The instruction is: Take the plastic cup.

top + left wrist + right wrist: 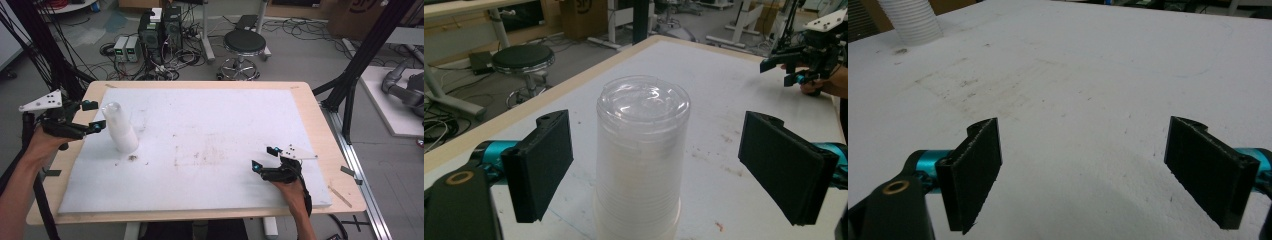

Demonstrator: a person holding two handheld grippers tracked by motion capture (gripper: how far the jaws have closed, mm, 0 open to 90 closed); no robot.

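— Tongs first: left tongs [95, 116] wide apart at the bench's left edge, gripping nothing. Right tongs [265, 157] also apart, nothing between them, down near the front right.

— What's on the bench [320, 125]?

— White foam sheet [210, 120] covering most of the wooden top, scuffed, brownish smudges around the middle. One stack of clear plastic cups [120, 127] standing upside down on the sheet, left side, upright.

— Left tongs touching it?

— No. In the left gripper view the stack of clear plastic cups [641, 160] sits between the two black pads [541, 167], gap on both sides. Jaws flank it, no contact.

— Right side?

— Right gripper view: right tongs [1098, 172] low over bare foam sheet [1088, 75], pads [973, 172] spread. Ribbed base of the cup stack [913, 20] at the top left corner, well apart from them.

— Hands?

— Left hand [42, 142] comes in from the lower left, right hand [292, 192] from the bottom right, each holding its tool. Right tongs [791, 67] also visible far off in the left gripper view.

— Background?

— Black stool [244, 47] beyond the far edge, boxes and tangled cables on the floor.
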